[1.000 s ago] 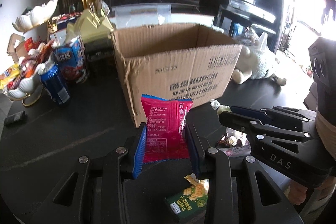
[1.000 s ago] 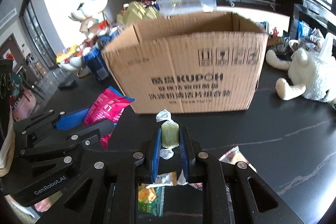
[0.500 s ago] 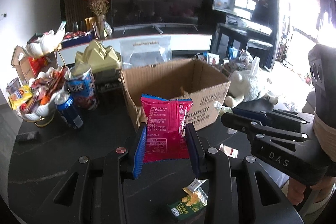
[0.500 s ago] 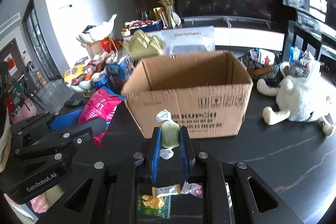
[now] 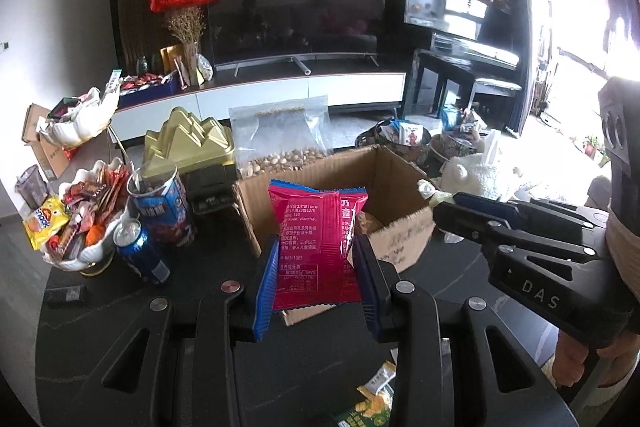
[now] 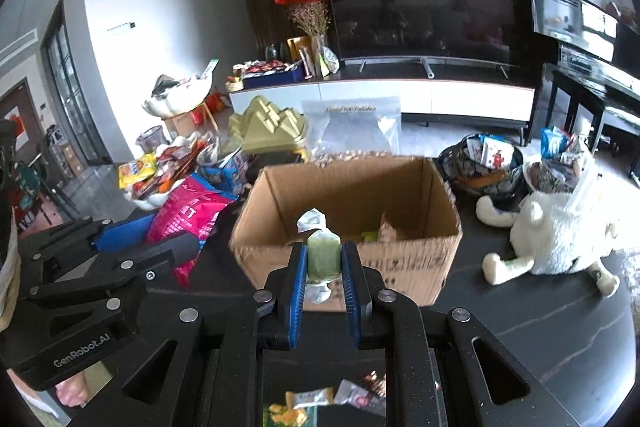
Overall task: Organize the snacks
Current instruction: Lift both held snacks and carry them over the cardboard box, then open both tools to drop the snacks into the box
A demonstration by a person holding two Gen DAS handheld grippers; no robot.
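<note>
My left gripper (image 5: 316, 259) is shut on a pink snack packet (image 5: 316, 247), held upright in front of and above the open cardboard box (image 5: 404, 239). My right gripper (image 6: 323, 259) is shut on a small green wrapped candy (image 6: 323, 255), held just over the near wall of the box (image 6: 400, 259). In the right wrist view the left gripper and its pink packet (image 6: 188, 211) show at the left. In the left wrist view the right gripper (image 5: 436, 205) shows at the right, level with the box rim. Some snacks lie inside the box.
A white bowl of snacks (image 5: 76, 215), a blue can (image 5: 140, 251) and a blue tub (image 5: 160, 207) stand left of the box. A gold box (image 5: 192, 143) and a nut bag (image 5: 280, 135) stand behind. A white plush toy (image 6: 560, 235) lies right. Loose packets (image 5: 368, 407) lie on the black table.
Both grippers have risen with their snacks and now look down into the box. The box appears smaller and lower, with its inside showing.
</note>
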